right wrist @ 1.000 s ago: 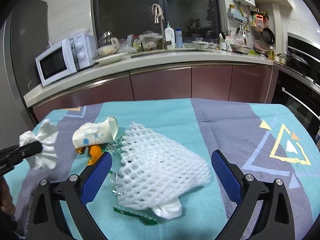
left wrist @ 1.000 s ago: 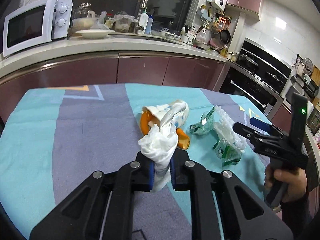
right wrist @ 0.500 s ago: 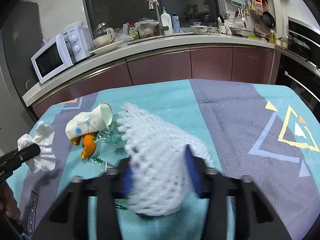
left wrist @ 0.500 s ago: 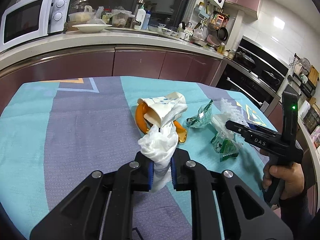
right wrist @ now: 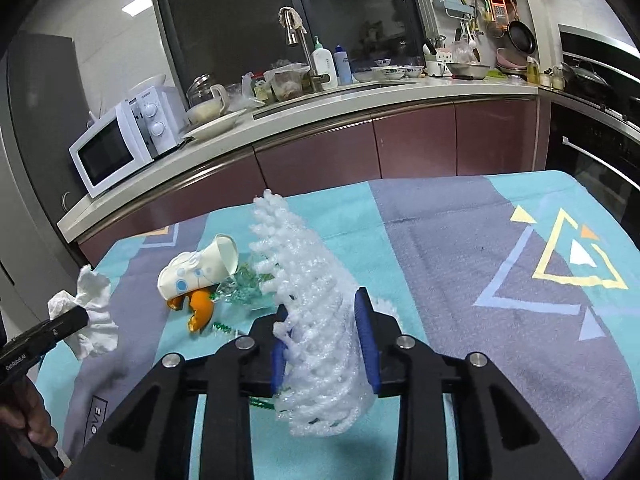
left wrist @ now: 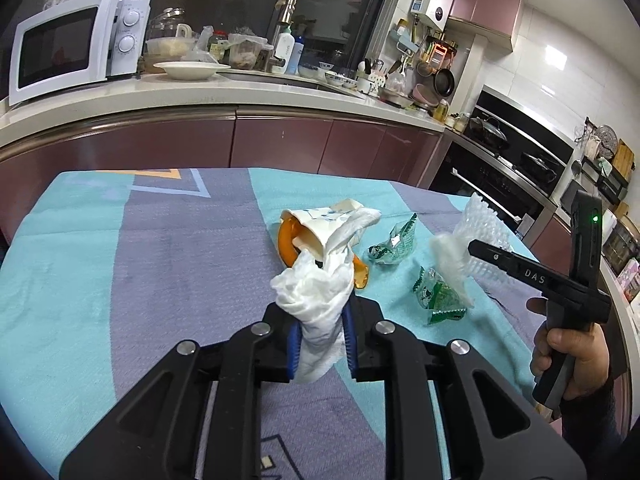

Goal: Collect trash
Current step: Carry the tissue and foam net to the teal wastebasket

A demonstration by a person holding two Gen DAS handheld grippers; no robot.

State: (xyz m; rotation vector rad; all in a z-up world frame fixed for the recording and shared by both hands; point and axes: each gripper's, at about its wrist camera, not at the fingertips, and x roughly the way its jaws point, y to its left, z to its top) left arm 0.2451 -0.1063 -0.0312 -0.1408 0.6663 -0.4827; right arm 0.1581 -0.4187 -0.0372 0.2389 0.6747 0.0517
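Observation:
My left gripper (left wrist: 320,336) is shut on a crumpled white tissue (left wrist: 316,300) above the tablecloth, and its jaws are opening slightly. The jaws of my right gripper (right wrist: 322,344) are closing, with their pads pressing on a white foam fruit net (right wrist: 312,300) that stands up off the cloth. On the table between them lie a tipped paper cup (left wrist: 320,224) with blue dots, orange peel (left wrist: 286,246) and two green clear wrappers (left wrist: 394,244) (left wrist: 438,294). The left wrist view shows the right gripper (left wrist: 476,248) at the right, carrying the foam net (left wrist: 480,220).
A teal and purple cloth (right wrist: 480,240) covers the table. Behind it runs a kitchen counter (left wrist: 240,96) with a microwave (left wrist: 68,48), a plate, bottles and a sink tap. A built-in oven (left wrist: 512,164) stands to the right. A hand (left wrist: 568,348) holds the right gripper's handle.
My right gripper went from wide open around the foam net to closed on it, and the net now stands raised. The left gripper keeps the tissue and has barely moved.

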